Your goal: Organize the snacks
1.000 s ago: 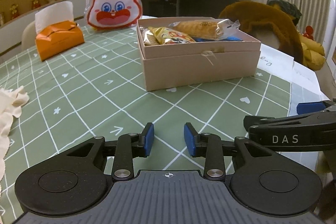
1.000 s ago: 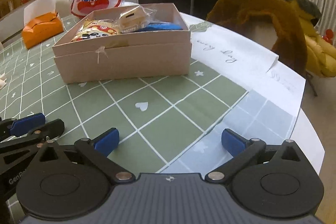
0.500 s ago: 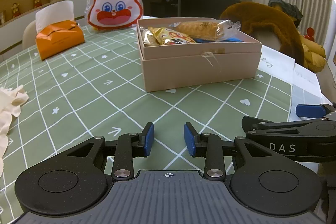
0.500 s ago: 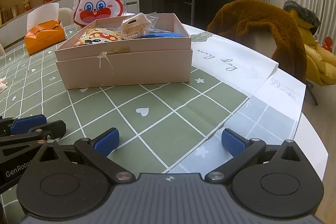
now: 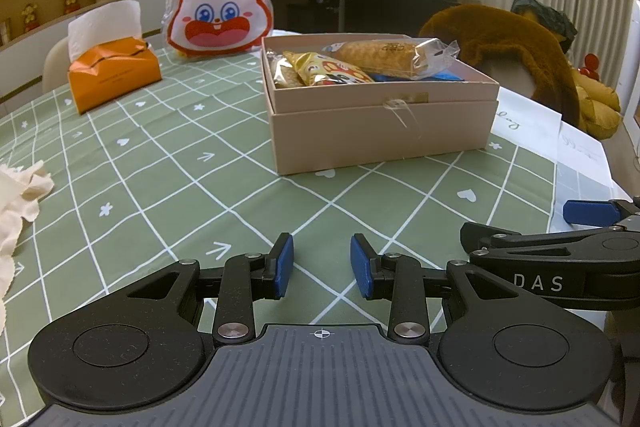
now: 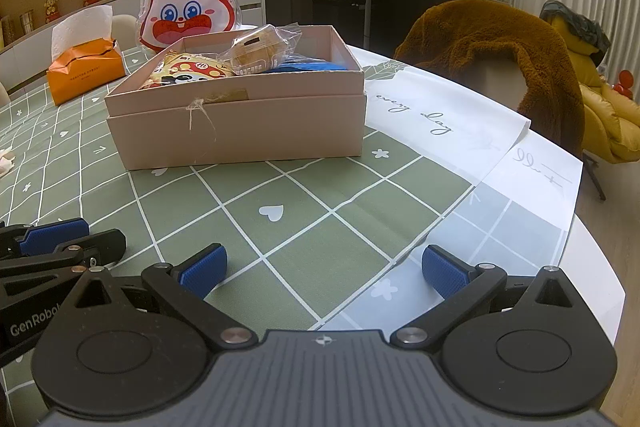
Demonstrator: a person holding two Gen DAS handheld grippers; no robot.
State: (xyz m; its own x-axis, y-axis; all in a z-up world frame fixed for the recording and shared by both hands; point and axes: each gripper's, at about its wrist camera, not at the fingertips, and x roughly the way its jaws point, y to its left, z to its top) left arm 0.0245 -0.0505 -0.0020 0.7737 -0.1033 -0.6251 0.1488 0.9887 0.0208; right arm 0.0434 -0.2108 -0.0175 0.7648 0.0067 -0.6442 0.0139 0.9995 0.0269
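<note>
Snacks gathered in pink box [image 5: 380,131]; left gripper [image 5: 322,265] jaws narrowly parted, right gripper [image 6: 324,271] jaws wide, both empty.

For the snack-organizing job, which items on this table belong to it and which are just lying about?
Belong to the job:
pink box
snack packets in it: yellow packet, clear-wrapped cake, blue packet

Just lying about:
rabbit bag (contents hidden, so unsure)
orange tissue box
crumpled cloth
brown blanket

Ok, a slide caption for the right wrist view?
Right gripper, open and empty, faces pink snack box on green tablecloth.
</note>
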